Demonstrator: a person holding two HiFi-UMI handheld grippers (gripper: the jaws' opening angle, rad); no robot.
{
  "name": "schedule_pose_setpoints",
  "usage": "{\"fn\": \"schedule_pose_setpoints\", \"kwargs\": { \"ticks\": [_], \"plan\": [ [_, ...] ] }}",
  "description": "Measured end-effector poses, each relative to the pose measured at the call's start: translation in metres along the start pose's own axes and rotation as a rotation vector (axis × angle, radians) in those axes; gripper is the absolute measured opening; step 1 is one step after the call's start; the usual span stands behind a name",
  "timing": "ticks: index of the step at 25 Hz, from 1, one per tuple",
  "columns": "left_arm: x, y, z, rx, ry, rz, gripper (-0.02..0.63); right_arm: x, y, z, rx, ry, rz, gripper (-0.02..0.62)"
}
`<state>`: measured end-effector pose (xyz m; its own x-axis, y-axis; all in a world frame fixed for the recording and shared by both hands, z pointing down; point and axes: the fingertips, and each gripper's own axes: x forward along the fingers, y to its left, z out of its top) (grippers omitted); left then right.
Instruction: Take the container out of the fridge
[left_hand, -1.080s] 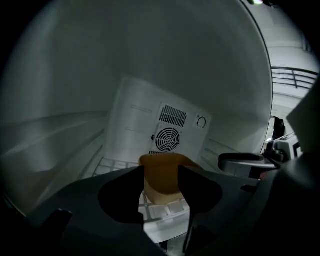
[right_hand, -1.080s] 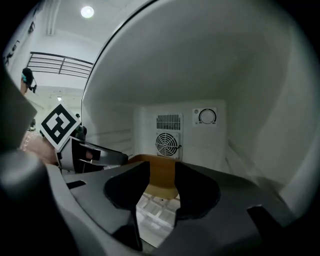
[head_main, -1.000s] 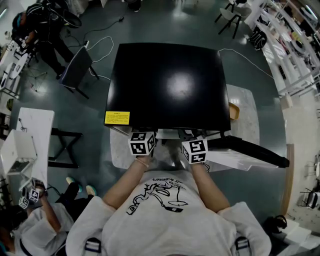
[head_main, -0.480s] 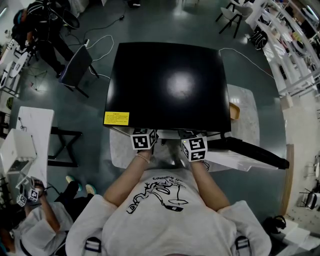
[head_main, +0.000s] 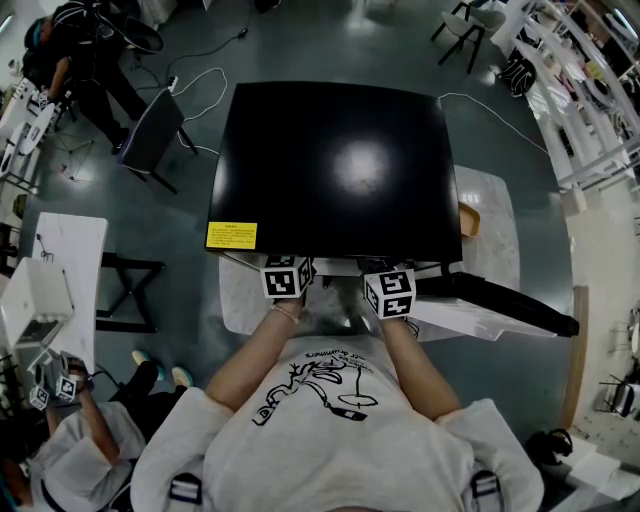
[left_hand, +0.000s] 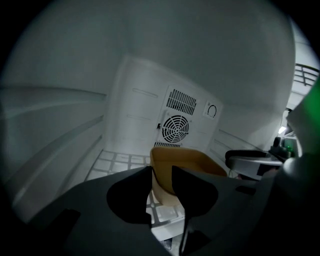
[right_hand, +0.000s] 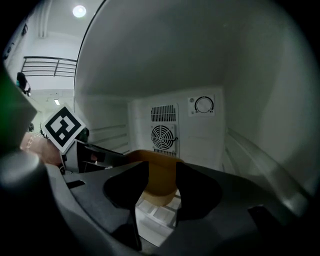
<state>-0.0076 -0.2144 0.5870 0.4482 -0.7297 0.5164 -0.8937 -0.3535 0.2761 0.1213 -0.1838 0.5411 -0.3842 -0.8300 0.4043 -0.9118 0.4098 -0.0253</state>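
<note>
The tan container (left_hand: 186, 161) is sitting on the fridge's wire shelf (left_hand: 116, 161). The left gripper (left_hand: 161, 171) is straddling its near corner, jaws just closing but not yet pinching. The right gripper (right_hand: 162, 169) is gaping, jaws just widening, with the container showing between them, unpressed. The container is looking light and thin-walled, so pinching the rim wall gently would suit.

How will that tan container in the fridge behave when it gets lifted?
The tan container looks thin-walled and open-topped, so probably light, perhaps flexible. Its base seems narrower than its rim, so pushing might tip it.
</note>
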Motion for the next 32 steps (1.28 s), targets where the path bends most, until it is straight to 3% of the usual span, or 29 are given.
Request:
{"fn": "schedule_pose_setpoints", "kwargs": {
  "ticks": [6,15,32],
  "plan": [
    [-0.001,0.001,-0.001,-0.005,-0.01,-0.003,0.097,0.001,-0.005,-0.009,0.018,0.025,-0.02,0.172],
    [-0.006,-0.001,0.001,-0.005,-0.006,-0.002,0.097,0.008,-0.011,-0.029,0.057,0.087,-0.046,0.178],
    [-0.006,-0.005,-0.001,-0.018,-0.023,-0.024,0.098,0.014,-0.014,-0.034,0.148,0.108,-0.028,0.175]
  ]
}}
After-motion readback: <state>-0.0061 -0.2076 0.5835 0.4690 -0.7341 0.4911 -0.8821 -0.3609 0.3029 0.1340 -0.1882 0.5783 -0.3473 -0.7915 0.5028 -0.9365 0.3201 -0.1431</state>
